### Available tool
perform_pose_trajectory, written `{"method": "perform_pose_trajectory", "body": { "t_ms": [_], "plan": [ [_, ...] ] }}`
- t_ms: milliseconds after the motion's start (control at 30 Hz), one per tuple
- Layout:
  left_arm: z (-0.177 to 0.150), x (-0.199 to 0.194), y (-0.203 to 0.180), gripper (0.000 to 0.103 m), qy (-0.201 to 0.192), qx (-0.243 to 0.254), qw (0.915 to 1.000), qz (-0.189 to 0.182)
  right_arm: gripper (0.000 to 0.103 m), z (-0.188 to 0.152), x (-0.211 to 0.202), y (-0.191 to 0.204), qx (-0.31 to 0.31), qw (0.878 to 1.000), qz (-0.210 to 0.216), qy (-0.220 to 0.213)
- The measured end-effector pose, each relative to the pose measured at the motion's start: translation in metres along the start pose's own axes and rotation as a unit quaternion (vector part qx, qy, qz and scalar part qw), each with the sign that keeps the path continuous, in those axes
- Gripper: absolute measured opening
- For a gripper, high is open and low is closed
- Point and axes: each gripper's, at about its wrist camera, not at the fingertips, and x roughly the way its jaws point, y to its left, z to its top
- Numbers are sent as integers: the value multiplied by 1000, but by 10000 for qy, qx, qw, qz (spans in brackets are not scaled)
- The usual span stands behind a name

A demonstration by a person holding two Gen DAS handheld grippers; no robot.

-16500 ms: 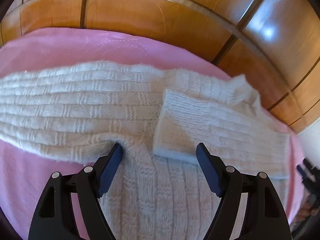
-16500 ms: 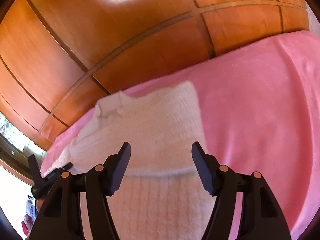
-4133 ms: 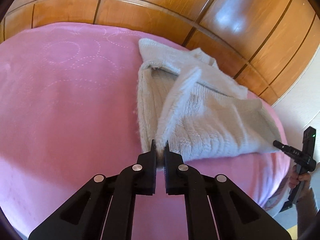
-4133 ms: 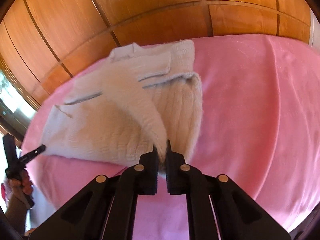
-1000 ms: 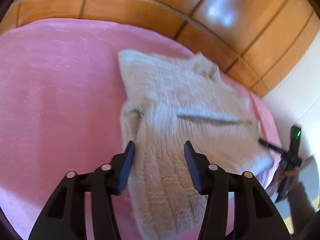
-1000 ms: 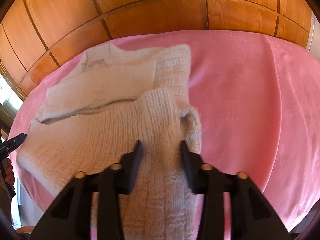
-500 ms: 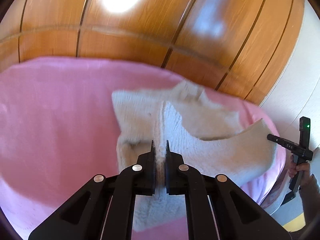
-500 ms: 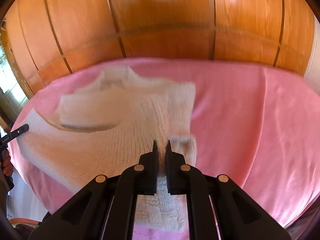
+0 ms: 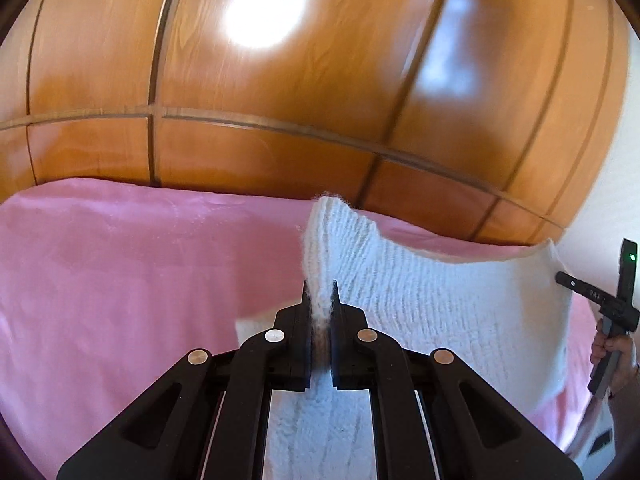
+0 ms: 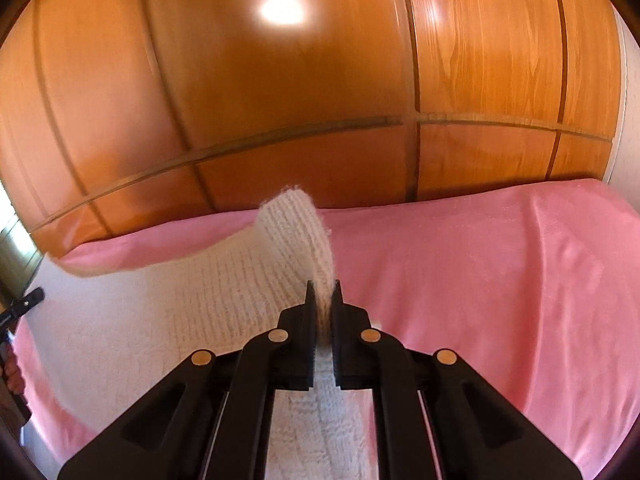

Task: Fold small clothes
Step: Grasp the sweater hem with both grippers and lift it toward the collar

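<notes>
Garment: a white knitted sweater (image 9: 440,304) is held up between the two tools, above a bed with a pink blanket (image 9: 120,280); its lower part hangs below and behind the fingers
Left hand-held gripper (image 9: 320,292): it is closed on one edge of the knit, and a fold of wool is seen standing up just ahead of the fingertips
Right hand-held gripper (image 10: 323,292): it is closed on another edge of the sweater (image 10: 160,320), with a rounded loop of knit rising in front of it
Step judged: the cloth is probably being carried for a further fold
Risk: only a thin edge is pinched on each side, so the wool could slip out if the tools are pulled apart too strongly; the sagging middle could land wrinkled if it is lowered unevenly
Left view only: the other tool is shown at the far right, with the person's hand (image 9: 616,352) on it
Right view only: a wide bare part of the blanket (image 10: 500,280) is shown to the right of the fingers
Background: wooden panels (image 10: 280,100) are seen beyond the bed
</notes>
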Motion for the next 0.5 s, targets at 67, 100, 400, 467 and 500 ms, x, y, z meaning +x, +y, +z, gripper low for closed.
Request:
{"method": "perform_pose_trajectory", "body": {
  "t_ms": [67, 100, 400, 467, 500],
  "plan": [
    [6, 29, 7, 5, 150, -9, 9997, 186, 5, 1, 32, -4, 102, 9997, -106, 219],
    [5, 42, 10, 5, 256, -17, 9994, 249, 5, -3, 47, -5, 129, 9991, -180, 350],
    [-22, 121, 40, 15, 1157, -307, 9899, 761, 12, -31, 103, -9, -23, 9941, -402, 1004],
    [-20, 110, 46, 22, 1131, -465, 9903, 665, 31, -29, 84, -11, -64, 9956, -319, 883],
    [-20, 101, 49, 25, 1072, -517, 9906, 680, 36, -30, 74, -13, -50, 9961, -234, 849]
  ]
}}
